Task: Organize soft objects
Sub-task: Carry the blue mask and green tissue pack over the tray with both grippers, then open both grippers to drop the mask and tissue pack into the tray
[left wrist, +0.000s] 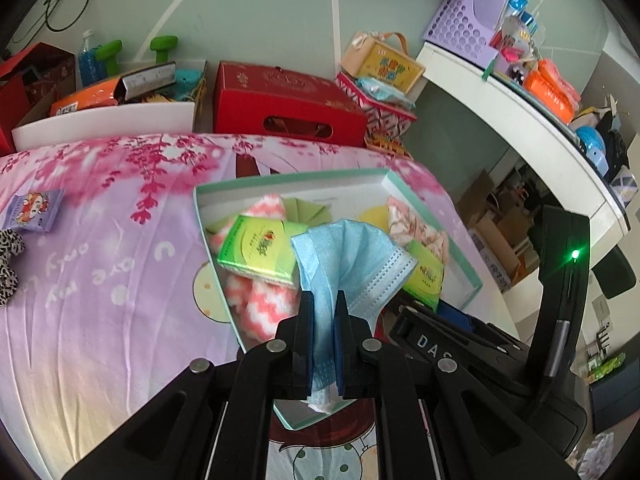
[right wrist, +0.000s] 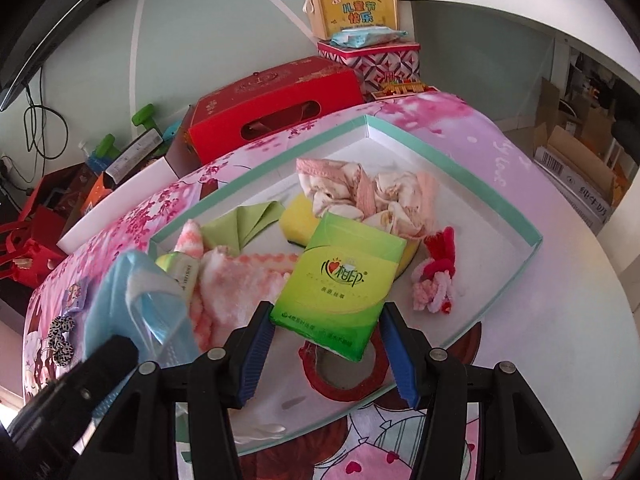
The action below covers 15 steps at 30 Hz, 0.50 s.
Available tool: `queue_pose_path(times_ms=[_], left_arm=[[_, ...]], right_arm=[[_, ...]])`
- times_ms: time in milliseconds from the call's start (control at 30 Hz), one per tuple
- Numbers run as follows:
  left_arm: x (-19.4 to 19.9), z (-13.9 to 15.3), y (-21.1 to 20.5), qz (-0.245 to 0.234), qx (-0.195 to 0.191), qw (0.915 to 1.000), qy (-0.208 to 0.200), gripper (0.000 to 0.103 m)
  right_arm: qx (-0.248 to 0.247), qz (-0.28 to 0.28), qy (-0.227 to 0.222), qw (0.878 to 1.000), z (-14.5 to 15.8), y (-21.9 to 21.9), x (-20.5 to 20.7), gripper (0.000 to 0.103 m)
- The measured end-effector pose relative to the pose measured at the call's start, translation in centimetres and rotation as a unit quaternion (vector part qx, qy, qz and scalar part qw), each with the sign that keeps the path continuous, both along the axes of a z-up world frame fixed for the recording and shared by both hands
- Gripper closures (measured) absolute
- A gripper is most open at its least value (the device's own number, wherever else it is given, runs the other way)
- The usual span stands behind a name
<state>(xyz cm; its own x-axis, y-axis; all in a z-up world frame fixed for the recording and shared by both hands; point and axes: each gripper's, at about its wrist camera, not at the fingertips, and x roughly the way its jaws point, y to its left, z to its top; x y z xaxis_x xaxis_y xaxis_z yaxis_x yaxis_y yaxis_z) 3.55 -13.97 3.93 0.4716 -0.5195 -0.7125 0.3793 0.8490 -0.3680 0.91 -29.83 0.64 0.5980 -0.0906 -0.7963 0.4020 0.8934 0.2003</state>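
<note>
Left wrist view. Left gripper, lower centre: jaws closed on a blue pleated face mask, pinched at one bunched end so the rest fans upward and droops right. The mask hangs over the near half of the shallow tray with the mint-green rim, centre frame, apparently carried there for dropping in. In the tray: a green tissue pack lying on a pink-and-white fluffy cloth, a second green pack at the right. Outside it, on the pink floral bedsheet at the left edge: a small purple packet and a leopard-print soft item, both seemingly not yet collected.

Right wrist view. Right gripper, lower centre: blue pads half apart, clamped on the lower sides of a green tissue pack, which stands tilted above the tray's near rim; the grip looks secure enough for release inside. Tray contents, centre frame: crumpled pink-and-cream cloth, yellow sponge, folded green cloth, red-and-pink yarn piece. The mask shows at lower left, just beside the tray's left corner.
</note>
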Motion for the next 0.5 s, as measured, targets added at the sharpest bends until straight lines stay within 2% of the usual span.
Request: queue_pose_path(times_ms=[500], left_arm=[[1.4, -2.4, -1.6, -0.001, 0.024, 0.9993, 0.028, 0.095]], right_arm=[[-0.011, -0.023, 0.007, 1.000, -0.6, -1.1, -0.1, 0.046]])
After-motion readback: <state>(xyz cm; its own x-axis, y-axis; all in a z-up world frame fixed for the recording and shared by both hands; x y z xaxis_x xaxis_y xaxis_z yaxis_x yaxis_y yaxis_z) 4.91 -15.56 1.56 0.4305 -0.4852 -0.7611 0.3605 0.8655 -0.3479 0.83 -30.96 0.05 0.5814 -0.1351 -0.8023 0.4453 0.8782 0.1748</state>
